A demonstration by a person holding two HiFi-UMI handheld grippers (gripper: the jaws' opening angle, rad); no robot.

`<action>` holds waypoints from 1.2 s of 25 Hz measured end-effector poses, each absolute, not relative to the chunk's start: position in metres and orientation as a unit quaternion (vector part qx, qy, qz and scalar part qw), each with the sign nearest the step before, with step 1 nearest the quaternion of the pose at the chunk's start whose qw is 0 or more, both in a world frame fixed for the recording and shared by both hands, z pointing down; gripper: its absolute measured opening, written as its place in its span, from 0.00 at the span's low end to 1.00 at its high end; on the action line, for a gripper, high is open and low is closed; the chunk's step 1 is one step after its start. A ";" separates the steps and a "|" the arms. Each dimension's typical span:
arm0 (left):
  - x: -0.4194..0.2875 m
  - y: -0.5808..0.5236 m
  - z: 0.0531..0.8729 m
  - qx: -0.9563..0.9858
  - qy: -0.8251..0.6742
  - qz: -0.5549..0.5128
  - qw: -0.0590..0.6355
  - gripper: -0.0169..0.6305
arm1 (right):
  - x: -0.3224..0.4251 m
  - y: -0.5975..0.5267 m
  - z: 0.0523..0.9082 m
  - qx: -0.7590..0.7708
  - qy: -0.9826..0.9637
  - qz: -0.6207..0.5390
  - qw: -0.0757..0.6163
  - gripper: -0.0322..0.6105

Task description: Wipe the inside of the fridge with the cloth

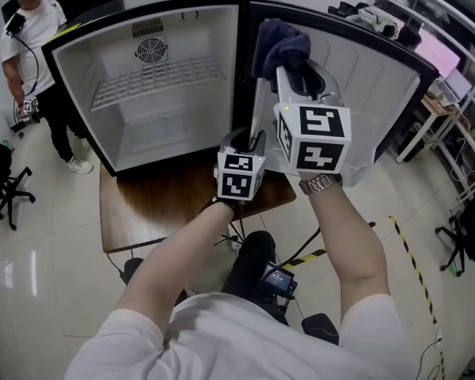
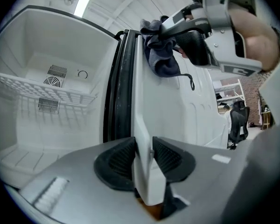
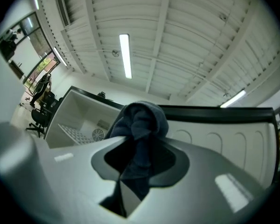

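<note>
Left tool (image 2: 143, 154), level, clamps the fridge door (image 1: 372, 93) edge; right tool (image 3: 136, 164), raised and tilted upward, grips the cloth (image 1: 281, 42).

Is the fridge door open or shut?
Open: the fridge door stands wide, showing the wire shelf inside.

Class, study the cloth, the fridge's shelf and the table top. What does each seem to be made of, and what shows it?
Cloth: soft dark blue fabric, matt; it bunches and droops in folds.
Shelf: thin white rods in a grid, probably coated metal wire.
Table top: dark brown, glossy, with streaky grain; wood or wood-look laminate, can't tell which.
</note>
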State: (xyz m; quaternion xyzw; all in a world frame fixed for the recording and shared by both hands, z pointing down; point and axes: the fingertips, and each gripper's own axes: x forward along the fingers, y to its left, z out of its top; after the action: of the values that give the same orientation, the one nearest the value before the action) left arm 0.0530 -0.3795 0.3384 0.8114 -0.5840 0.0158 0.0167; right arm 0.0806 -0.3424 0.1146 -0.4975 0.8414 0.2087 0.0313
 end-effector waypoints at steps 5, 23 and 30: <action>0.053 -0.379 0.339 0.814 -0.581 0.016 0.018 0.21 | 0.074 -0.359 0.108 -0.518 0.827 0.216 0.018 0.21; 0.045 -0.381 0.335 0.813 -0.582 -0.002 0.010 0.21 | 0.179 -0.367 0.104 -0.590 0.779 0.210 0.025 0.21; 0.044 -0.382 0.338 0.813 -0.582 0.001 0.014 0.22 | 0.239 -0.366 0.100 -0.627 0.751 0.205 0.031 0.21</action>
State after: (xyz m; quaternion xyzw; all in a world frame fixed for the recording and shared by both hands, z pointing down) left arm 0.0443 -0.3816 0.3385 0.8132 -0.5818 0.0008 0.0142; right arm 0.2388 -0.3662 0.0996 -0.6272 0.7506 0.2053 0.0306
